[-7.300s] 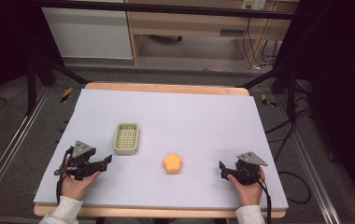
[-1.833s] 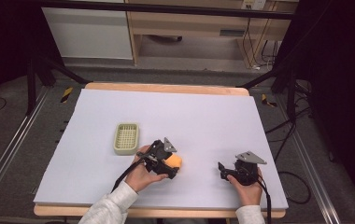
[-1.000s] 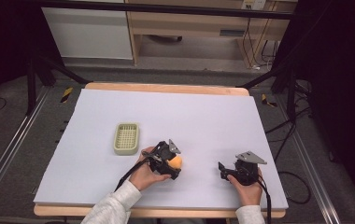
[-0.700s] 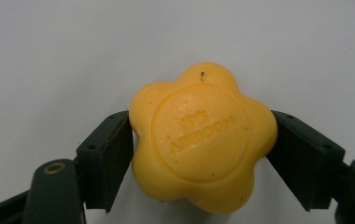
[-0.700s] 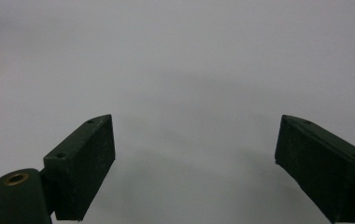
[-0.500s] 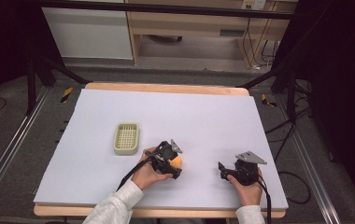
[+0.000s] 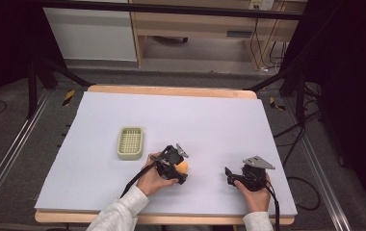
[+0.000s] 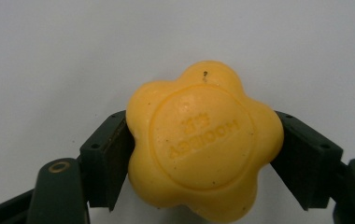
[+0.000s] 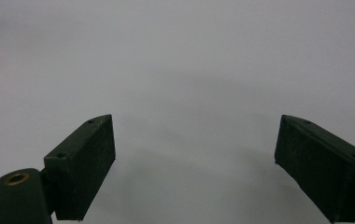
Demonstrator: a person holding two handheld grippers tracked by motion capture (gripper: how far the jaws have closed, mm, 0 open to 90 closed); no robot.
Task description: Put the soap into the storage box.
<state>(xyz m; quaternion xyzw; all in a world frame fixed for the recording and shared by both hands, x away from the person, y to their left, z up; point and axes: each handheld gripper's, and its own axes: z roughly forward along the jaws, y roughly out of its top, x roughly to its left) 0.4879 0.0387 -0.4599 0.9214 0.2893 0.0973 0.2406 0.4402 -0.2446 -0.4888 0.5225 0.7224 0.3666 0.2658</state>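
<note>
Left gripper [image 8: 203,158]: jaws clamped on both sides of a yellow flower-shaped soap bar [image 8: 203,144], pads touching its lobes, seen at lower centre of the left gripper view; in the high view the soap sits at lower centre of the white table [image 7: 219,120]. Embossed writing on the soap's round face appears upside down, possibly "HOOIBER"; not surely legible. Right gripper [image 9: 194,163]: jaws wide apart, holding nothing, over bare table at lower right of the high view. Pale green slotted soap dish [image 7: 130,143]: left of centre, apart from the soap.
</note>
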